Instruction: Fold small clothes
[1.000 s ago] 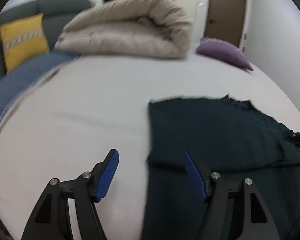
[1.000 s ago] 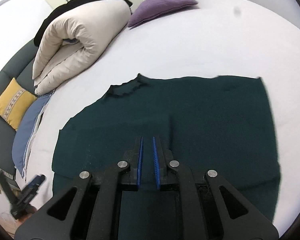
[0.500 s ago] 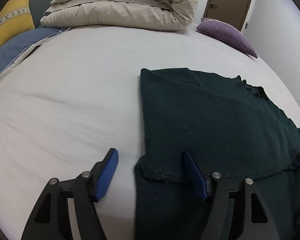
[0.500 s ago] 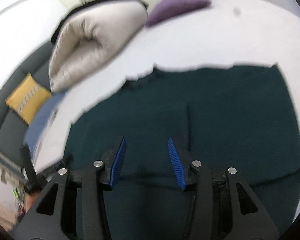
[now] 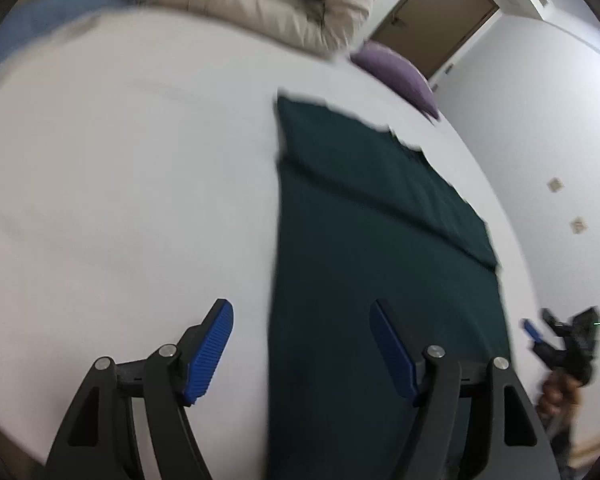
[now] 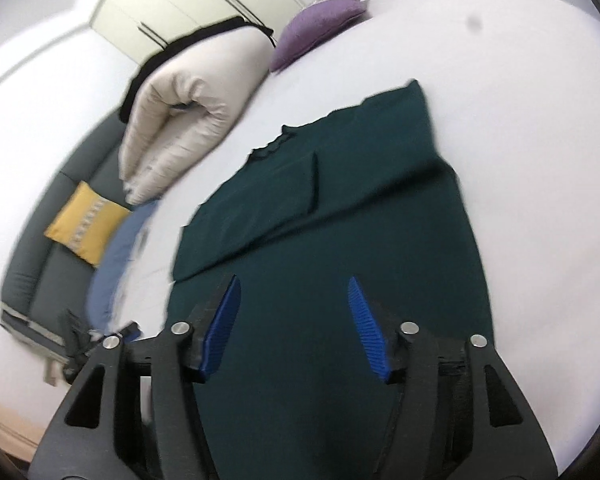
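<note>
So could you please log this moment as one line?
garment: part-folded on bed | left gripper: open, empty | right gripper: opening, empty

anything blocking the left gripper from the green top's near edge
Nothing visible does. The left gripper hangs open right over the left edge of the dark green top, with only bare white bedsheet beside it.

Dark green knit top [image 6: 340, 216] flat on the white bed sheet [image 6: 520, 120], rolled beige quilt [image 6: 187, 120] and purple cushion [image 6: 320, 24] behind it
</note>
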Demonstrator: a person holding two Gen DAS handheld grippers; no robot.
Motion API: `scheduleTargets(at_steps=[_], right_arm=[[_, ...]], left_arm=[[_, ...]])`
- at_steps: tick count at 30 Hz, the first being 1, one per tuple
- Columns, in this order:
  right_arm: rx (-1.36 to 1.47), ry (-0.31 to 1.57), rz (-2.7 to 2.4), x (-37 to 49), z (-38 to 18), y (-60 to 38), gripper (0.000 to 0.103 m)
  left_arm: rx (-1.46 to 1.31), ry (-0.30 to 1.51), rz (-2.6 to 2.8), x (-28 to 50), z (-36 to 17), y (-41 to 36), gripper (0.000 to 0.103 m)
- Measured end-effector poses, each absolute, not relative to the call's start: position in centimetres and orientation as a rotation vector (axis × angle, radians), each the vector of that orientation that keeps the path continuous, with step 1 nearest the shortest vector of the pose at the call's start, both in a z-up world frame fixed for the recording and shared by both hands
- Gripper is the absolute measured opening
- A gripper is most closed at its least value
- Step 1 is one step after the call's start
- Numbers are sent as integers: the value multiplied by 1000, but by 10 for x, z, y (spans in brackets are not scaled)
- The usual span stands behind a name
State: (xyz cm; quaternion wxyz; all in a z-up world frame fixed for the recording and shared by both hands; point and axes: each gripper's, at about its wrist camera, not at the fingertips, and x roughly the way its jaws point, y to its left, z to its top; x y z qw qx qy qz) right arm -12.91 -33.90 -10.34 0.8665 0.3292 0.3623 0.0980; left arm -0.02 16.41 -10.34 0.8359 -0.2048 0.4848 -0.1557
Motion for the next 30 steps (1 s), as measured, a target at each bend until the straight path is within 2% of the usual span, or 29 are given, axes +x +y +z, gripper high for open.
scheduleTargets(at_steps=[7,15,25,27,30], right_arm=[[739,817,182,-222,-134,-351,59],[817,825,184,-281,-154,-378,59],[819,908,162,-298,-163,-402,59],[807,930,149,-299,-164,-405,59],[806,960,149,-300,-166,-408,59]], left_arm=[[-513,1137,-410,-66,-129,171,73],[-641,1191,-494,-82,-148,175,70],[-734,1250,-539,-85,-163,183,55],[-738,1255,-536,-83,-163,185,50],[-732,1267,-528,-84,-165,184,35]])
